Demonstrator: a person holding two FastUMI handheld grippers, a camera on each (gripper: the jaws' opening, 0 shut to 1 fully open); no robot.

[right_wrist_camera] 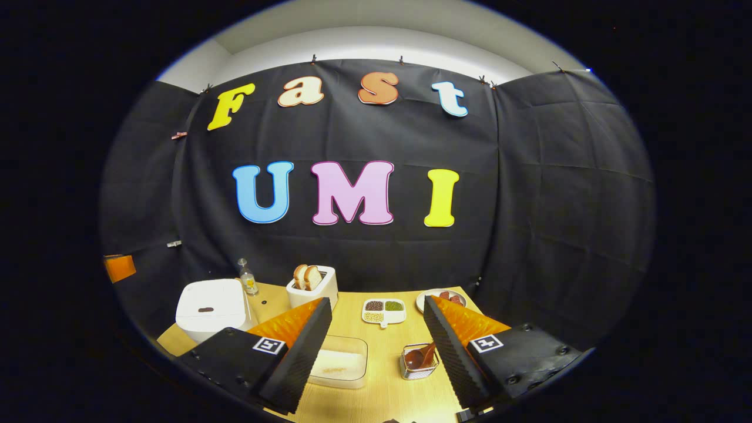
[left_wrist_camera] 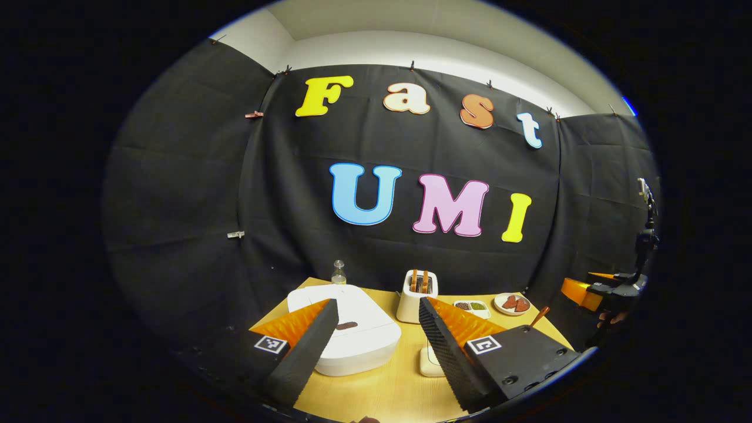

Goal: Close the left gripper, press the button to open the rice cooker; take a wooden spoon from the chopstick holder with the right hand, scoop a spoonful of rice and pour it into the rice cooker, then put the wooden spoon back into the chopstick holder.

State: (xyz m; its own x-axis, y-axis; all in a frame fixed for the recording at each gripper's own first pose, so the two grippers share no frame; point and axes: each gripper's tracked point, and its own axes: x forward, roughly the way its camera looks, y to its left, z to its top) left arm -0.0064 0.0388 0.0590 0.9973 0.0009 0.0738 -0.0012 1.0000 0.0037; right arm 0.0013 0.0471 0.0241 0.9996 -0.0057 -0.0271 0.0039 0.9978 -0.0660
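Note:
The white rice cooker (left_wrist_camera: 358, 343) stands on the wooden table with its lid down and a dark button (left_wrist_camera: 347, 325) on top. My left gripper (left_wrist_camera: 378, 303) hovers open above and short of it, touching nothing. In the right gripper view the cooker (right_wrist_camera: 210, 307) sits at the far left. A metal chopstick holder (right_wrist_camera: 418, 367) stands close ahead with the wooden spoon (right_wrist_camera: 420, 356) in it, beside a clear container of rice (right_wrist_camera: 339, 359). My right gripper (right_wrist_camera: 377, 303) is open and empty above both. The spoon's handle (left_wrist_camera: 539, 316) pokes up at the right.
A white toaster (right_wrist_camera: 311, 286) holding bread, a small glass bottle (right_wrist_camera: 248, 277), a divided dish of beans (right_wrist_camera: 384, 310) and a plate (right_wrist_camera: 436, 296) of red pieces line the table's back. The right gripper (left_wrist_camera: 611, 288) and a hand show at the far right.

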